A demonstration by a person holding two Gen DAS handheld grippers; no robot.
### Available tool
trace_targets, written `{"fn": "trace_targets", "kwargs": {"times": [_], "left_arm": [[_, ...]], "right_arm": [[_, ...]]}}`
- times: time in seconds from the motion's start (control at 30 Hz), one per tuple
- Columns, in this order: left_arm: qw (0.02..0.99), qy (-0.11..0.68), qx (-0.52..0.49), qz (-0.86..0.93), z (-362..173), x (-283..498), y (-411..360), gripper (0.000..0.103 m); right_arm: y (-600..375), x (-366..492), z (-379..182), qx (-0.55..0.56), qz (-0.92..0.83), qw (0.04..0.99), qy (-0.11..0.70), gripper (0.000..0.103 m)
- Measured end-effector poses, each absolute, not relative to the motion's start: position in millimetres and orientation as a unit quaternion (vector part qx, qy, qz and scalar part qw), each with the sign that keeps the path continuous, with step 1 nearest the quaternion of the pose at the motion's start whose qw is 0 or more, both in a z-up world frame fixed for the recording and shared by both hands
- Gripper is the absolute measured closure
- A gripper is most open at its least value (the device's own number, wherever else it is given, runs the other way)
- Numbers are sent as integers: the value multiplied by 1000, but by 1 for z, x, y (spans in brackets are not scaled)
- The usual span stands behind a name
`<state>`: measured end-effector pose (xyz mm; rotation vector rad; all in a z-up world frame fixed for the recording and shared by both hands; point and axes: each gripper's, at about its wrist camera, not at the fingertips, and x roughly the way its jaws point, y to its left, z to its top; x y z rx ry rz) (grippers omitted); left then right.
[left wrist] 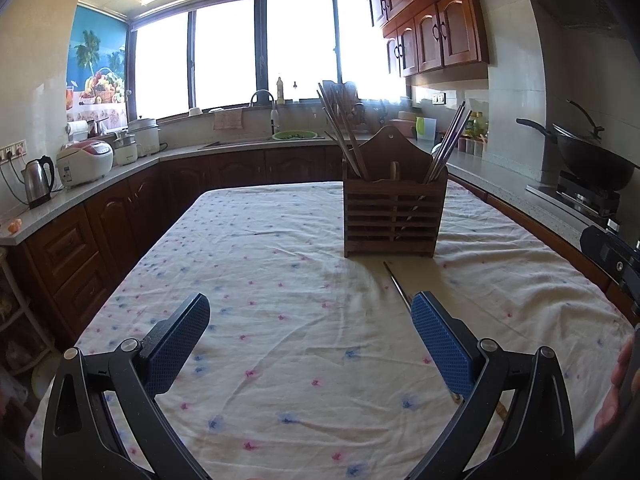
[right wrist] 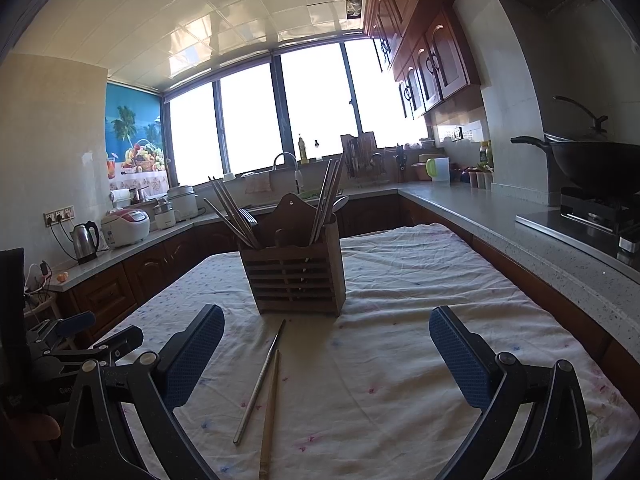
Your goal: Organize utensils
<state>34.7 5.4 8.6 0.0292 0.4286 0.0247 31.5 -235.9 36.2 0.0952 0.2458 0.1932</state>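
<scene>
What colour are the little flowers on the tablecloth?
Pink and blue, scattered on the white tablecloth; the left wrist view shows them best.

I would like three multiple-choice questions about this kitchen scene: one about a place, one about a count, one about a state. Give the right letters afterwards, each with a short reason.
1. Where do the loose chopsticks lie?
A. inside the sink
B. on the tablecloth before the wooden holder
C. on the stove

2. How many loose chopsticks lie there?
A. two
B. five
C. none

3. How are both grippers?
A. open, holding nothing
B. shut on a spoon
C. shut on chopsticks

Answers:
1 B: the metal chopstick and wooden chopstick lie on the tablecloth in front of the wooden holder.
2 A: only these two show.
3 A: the left gripper and right gripper have their jaws apart.
</scene>
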Motion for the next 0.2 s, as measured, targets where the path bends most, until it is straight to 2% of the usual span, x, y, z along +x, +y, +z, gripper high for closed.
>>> {"fn": "trace_targets", "kwargs": {"times": [0.2], "left_arm": [[976, 217, 10, 5, 9, 38, 6, 0]], "right_arm": [[-236, 36, 33, 50, 96, 986, 127, 0]]}}
